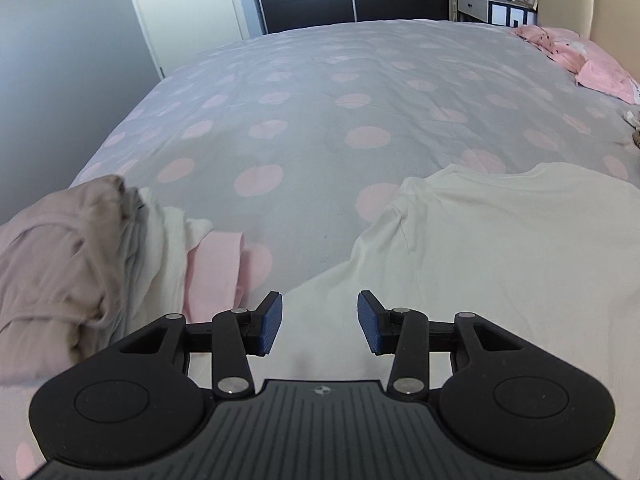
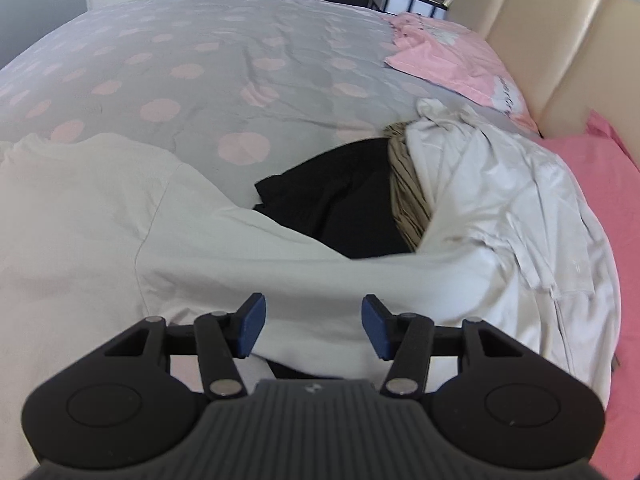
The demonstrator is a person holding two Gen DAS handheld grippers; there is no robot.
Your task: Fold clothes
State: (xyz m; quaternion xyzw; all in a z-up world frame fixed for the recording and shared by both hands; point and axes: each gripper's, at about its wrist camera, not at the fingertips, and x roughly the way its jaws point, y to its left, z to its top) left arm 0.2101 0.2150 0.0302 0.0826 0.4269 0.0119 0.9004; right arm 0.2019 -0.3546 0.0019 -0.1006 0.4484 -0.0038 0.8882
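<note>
A white T-shirt (image 1: 500, 240) lies spread flat on the dotted bed cover, its sleeve reaching toward the near edge. My left gripper (image 1: 320, 320) hovers over that sleeve, open, with nothing pressed between its blue pads (image 1: 272, 320). In the right wrist view the same white T-shirt (image 2: 100, 220) fills the left side, and its other sleeve runs to the right over a pile. My right gripper (image 2: 313, 330) is open above this sleeve, its pads apart from the cloth.
A heap of beige (image 1: 60, 248), white and pink clothes (image 1: 216, 264) sits at the left. On the right lie a black garment (image 2: 340, 200), a striped tan one (image 2: 408, 192) and a crumpled white shirt (image 2: 500, 200). Pink pillows (image 2: 460, 64) and a cream headboard (image 2: 540, 40) stand beyond.
</note>
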